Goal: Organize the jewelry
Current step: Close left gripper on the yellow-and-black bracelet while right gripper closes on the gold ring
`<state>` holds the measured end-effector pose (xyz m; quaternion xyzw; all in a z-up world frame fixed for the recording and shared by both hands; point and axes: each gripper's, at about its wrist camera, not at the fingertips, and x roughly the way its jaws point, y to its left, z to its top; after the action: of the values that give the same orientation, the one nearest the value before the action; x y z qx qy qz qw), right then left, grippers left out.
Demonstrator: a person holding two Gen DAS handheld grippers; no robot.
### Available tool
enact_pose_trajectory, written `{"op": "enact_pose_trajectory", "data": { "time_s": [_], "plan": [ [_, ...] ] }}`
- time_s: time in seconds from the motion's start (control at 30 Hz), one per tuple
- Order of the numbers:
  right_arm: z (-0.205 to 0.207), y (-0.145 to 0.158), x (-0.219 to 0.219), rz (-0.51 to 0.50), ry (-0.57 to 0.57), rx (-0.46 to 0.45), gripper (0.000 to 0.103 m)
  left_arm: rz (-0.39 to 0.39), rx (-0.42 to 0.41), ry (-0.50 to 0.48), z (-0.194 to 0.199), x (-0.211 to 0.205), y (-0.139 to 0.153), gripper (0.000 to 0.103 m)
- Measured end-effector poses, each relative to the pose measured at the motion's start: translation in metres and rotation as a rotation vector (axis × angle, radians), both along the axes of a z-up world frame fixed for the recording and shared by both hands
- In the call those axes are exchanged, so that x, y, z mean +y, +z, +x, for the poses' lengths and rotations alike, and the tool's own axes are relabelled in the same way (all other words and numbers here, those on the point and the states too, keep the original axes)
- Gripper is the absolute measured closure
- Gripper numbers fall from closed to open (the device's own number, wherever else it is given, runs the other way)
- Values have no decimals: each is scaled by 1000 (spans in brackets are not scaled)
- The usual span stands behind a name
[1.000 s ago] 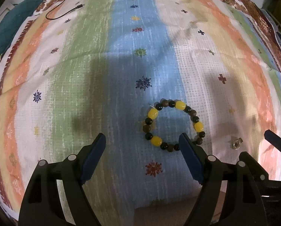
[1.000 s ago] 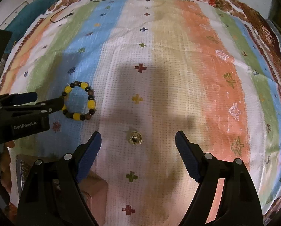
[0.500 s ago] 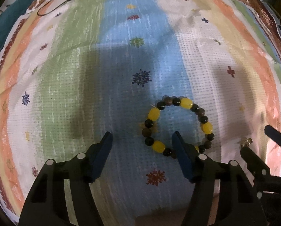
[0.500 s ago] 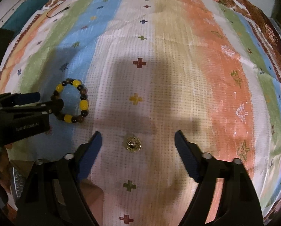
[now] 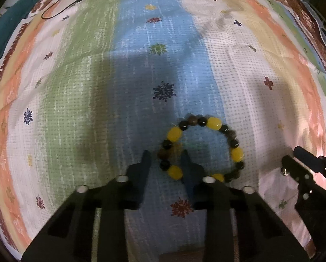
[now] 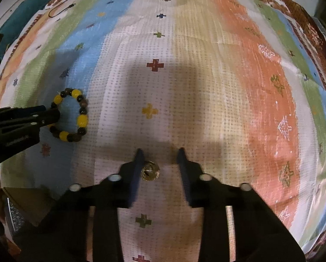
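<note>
Now left gripper (image 5: 165, 160) half-closed, straddling beaded bracelet (image 5: 203, 147) edge, right gripper (image 6: 159, 159) half-spread, gold ring (image 6: 149, 170) lying beside its left finger

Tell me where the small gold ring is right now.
In the right wrist view, the gold ring lies on the striped cloth between the right gripper fingers, against its left finger.

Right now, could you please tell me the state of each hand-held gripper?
Left hand-held gripper: open, narrowed, its fingers straddling the near-left beads of the bracelet.
Right hand-held gripper: open, narrowed around the ring; not yet gripped.
</note>
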<state>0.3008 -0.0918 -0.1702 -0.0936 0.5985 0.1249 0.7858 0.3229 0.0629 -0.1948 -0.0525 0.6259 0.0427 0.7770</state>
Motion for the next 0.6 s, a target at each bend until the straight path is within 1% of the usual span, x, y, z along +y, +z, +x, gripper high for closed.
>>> {"op": "enact_pose_trajectory", "data": {
  "time_s": [0.1, 0.13, 0.2, 0.3, 0.6],
  "plan": [
    [0, 0, 0, 12, -2, 15, 91, 9, -3, -5, -3, -6, 0, 91],
    [0, 0, -1, 17, -4, 20, 92, 12, -5, -3, -4, -6, 0, 93],
    [2, 1, -3, 28, -11, 31, 98, 9, -10, 3, -5, -7, 1, 93],
    [2, 3, -3, 36, -10, 34, 101, 12, -15, 4, -10, -10, 4, 94],
    [-3, 13, 0, 42, 18, 13, 102, 6, -46, 7, -18, -4, 16, 94]
  ]
}}
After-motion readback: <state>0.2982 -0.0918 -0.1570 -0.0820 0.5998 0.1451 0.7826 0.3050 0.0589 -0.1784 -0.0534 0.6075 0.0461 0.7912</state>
